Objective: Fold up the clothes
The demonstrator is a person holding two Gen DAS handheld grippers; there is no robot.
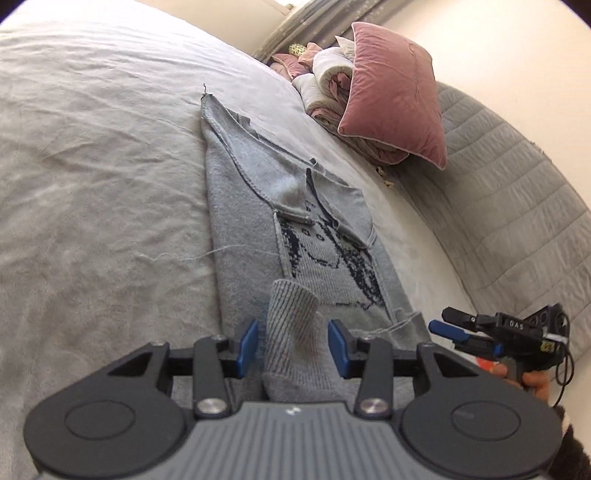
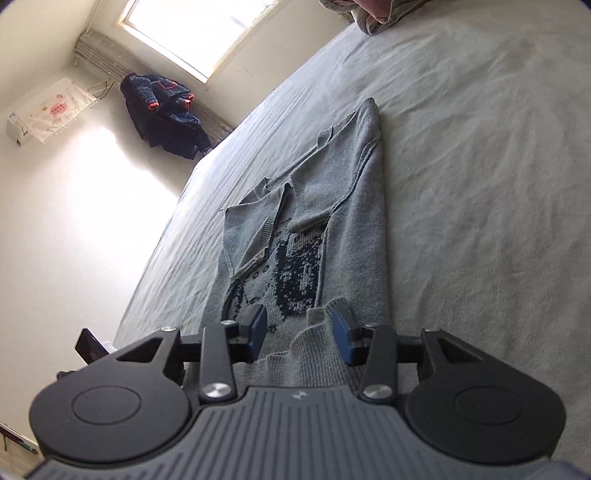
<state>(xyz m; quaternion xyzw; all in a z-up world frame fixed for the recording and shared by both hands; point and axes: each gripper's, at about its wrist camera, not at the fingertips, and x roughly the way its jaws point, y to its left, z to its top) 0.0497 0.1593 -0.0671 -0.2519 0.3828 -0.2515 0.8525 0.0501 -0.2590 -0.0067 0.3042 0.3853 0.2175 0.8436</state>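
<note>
A wide bed (image 1: 92, 147) filled both views, covered by a pale grey sheet (image 2: 480, 184) creased in fine wrinkles. Plain cream walls (image 2: 74, 229) closed the room, and a bright window (image 2: 199, 29) sat high in one of them, throwing a glare down the wall beside the bed's long edge. A grey quilted headboard (image 1: 509, 192) curved along the head end of the bed. Against it, near that end's corner, lay a heap of rolled bedding (image 1: 325, 88) with a dusty pink pillow (image 1: 399, 88) leaning on it. A dark navy garment with orange trim (image 2: 162, 110) hung below the window, next to a white wall unit draped with a printed cloth (image 2: 48, 110).

The grey knitted sweater (image 1: 251, 206) lay lengthwise in the middle of the bed, its sides folded inward into a narrow strip, a dark knitted pattern (image 2: 299, 266) showing on the exposed panel. Its ribbed hem (image 1: 291, 332) stood bunched up at the near end.

The left gripper (image 1: 292, 345) had its blue pads spread, the ribbed hem rising between them without being pressed. The right gripper (image 2: 300, 334) was likewise spread apart over the hem's other corner, knit lying against its right pad (image 2: 341, 332) but not pinched. In the left wrist view a hand (image 1: 532, 380) held the right gripper at the bed's near edge.
</note>
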